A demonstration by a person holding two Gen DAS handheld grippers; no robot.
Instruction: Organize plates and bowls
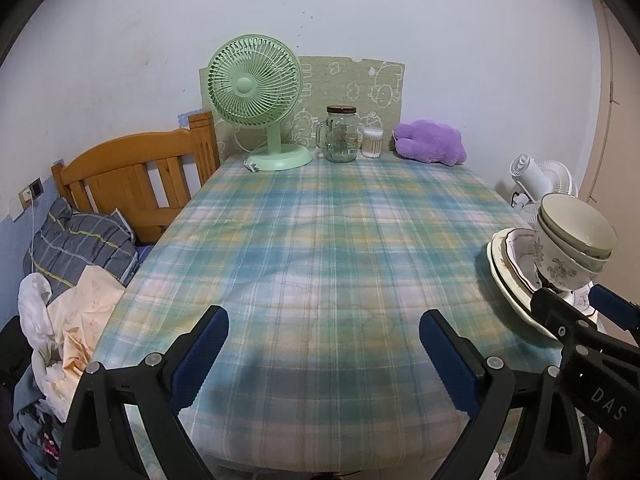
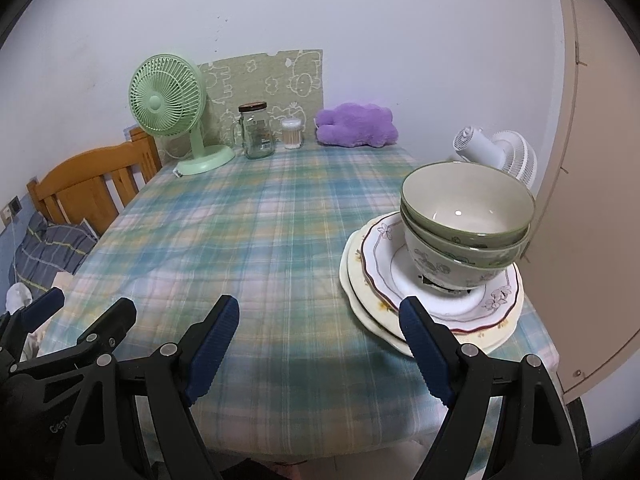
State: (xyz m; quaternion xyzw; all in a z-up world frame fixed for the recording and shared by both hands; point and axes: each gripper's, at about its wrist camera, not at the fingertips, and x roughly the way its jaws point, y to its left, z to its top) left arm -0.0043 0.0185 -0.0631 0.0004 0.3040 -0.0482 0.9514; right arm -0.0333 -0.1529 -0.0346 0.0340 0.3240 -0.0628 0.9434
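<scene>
A stack of crockery stands at the right edge of the plaid-covered table (image 2: 260, 240). Nested green-rimmed bowls (image 2: 468, 216) sit on a white plate with a dark red scalloped rim (image 2: 380, 248), and cream plates (image 2: 500, 332) lie under that. My right gripper (image 2: 318, 312) is open and holds nothing. Its right finger (image 2: 416, 328) hangs just in front of the plates' near rim. My left gripper (image 1: 322, 320) is open over bare cloth, to the left of the stack. In the left wrist view the bowls (image 1: 576, 236) and the right gripper (image 1: 576, 298) show at the far right.
Along the back wall stand a green fan (image 2: 168, 104), a glass jar (image 2: 258, 132), a tub of cotton swabs (image 2: 292, 134) and a purple plush (image 2: 356, 124). A white fan (image 2: 496, 152) and a door (image 2: 592, 200) are on the right. A wooden headboard (image 1: 132, 176) and piled clothes (image 1: 68, 320) are on the left.
</scene>
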